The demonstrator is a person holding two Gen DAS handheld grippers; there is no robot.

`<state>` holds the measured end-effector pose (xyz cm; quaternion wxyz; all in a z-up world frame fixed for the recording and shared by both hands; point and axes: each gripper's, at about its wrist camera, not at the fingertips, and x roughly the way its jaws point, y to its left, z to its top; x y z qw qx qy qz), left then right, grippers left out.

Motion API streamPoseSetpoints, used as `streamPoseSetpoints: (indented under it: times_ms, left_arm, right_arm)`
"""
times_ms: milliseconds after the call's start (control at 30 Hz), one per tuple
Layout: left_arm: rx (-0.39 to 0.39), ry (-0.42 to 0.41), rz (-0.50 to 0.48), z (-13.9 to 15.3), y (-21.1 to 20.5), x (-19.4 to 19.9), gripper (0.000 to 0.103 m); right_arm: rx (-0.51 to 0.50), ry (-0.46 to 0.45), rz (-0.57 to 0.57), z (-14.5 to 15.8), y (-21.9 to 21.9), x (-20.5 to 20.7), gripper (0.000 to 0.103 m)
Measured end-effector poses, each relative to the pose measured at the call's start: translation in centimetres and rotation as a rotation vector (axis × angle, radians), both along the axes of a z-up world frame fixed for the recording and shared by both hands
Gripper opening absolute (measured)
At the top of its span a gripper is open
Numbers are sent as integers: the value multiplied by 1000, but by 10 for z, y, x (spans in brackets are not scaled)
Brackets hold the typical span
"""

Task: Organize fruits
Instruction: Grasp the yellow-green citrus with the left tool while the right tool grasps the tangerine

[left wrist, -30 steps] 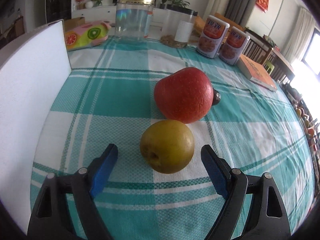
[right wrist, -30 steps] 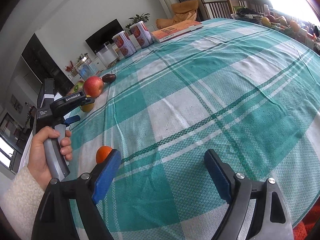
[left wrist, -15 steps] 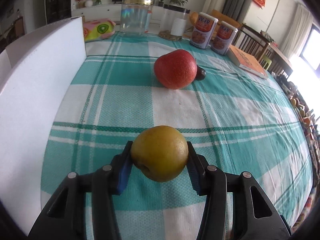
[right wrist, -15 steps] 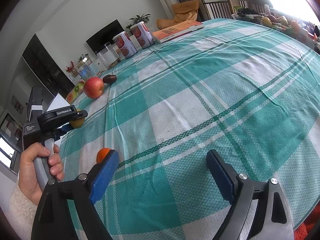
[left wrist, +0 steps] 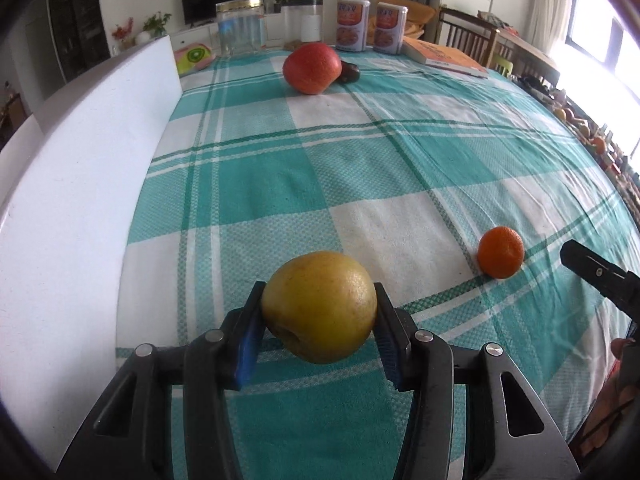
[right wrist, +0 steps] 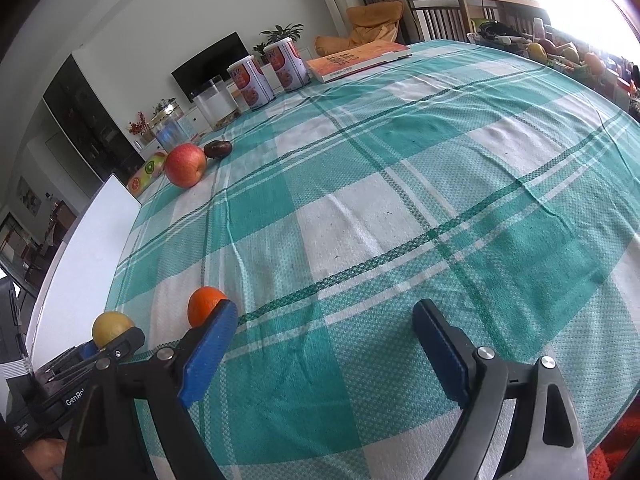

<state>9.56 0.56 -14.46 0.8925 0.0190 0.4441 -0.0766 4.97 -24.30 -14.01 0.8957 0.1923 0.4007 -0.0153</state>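
Yellow-green skin fills the space between the blue pads of my left hand-held gripper (left wrist: 319, 340): the pear (left wrist: 319, 307) is now clamped there and carried clear of the desk (left wrist: 360, 160), where a second ago it sat on the cloth between open pads, right in front of the red apple (left wrist: 312, 68). Since then I have pulled it back toward me, so the apple and the dark plum (left wrist: 349, 72) touching it now sit far off at 12 o'clock. I judge the pick done and the placing next; the small orange (left wrist: 501, 252) at 2 o'clock looks like the gathering spot.

My right hand-held gripper (right wrist: 324, 344) hangs open over the teal checked cloth, pads well apart and holding nothing, much as it did a second ago.

The left wrist view shows the grip itself: both pads pressed against the pear's sides, stem dimple facing down and forward. It also shows the white foam board (left wrist: 80, 200) along 9 o'clock and only the black tip of the other gripper at 3 o'clock. The right wrist view shows what that one cannot: the orange lies just beyond my open left pad at 10 o'clock, the pear rides low at 9 o'clock, near the orange but apart from it, and the desk reaches out past the book (right wrist: 356, 60) and the two cans (right wrist: 268, 80).
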Motion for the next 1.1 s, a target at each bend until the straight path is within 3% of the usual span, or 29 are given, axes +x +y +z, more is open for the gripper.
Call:
streamPoseSetpoints:
  times_ms: [100, 133, 200, 333, 567, 700, 767, 933, 1100]
  left_arm:
    - [11, -26, 1, -2, -1, 0, 56]
    - [20, -23, 5, -4, -2, 1, 67]
    - [18, -26, 29, -8, 2, 2, 77]
    - [13, -19, 39, -9, 5, 3, 83]
    - [22, -16, 43, -10, 5, 4, 86]
    - [5, -16, 39, -10, 6, 3, 87]
    - [-18, -20, 36, -9, 9, 2, 87]
    - [-72, -28, 36, -6, 19, -7, 87]
    - [-56, -41, 15, -4, 21, -15, 85]
  right_arm:
    - [-4, 1, 1, 0, 0, 0, 89]
    - [-2, 1, 0, 0, 0, 0, 89]
    - [0, 0, 0, 0, 0, 0, 89]
    - [2, 1, 0, 0, 0, 0, 89]
    - [33, -13, -8, 2, -5, -3, 89]
    - [69, -172, -61, 26, -21, -23, 90]
    - [58, -223, -56, 35, -19, -30, 99]
    - [-24, -131, 65, 26, 14, -11, 100]
    - [-113, -61, 171, 12, 42, -1, 100]
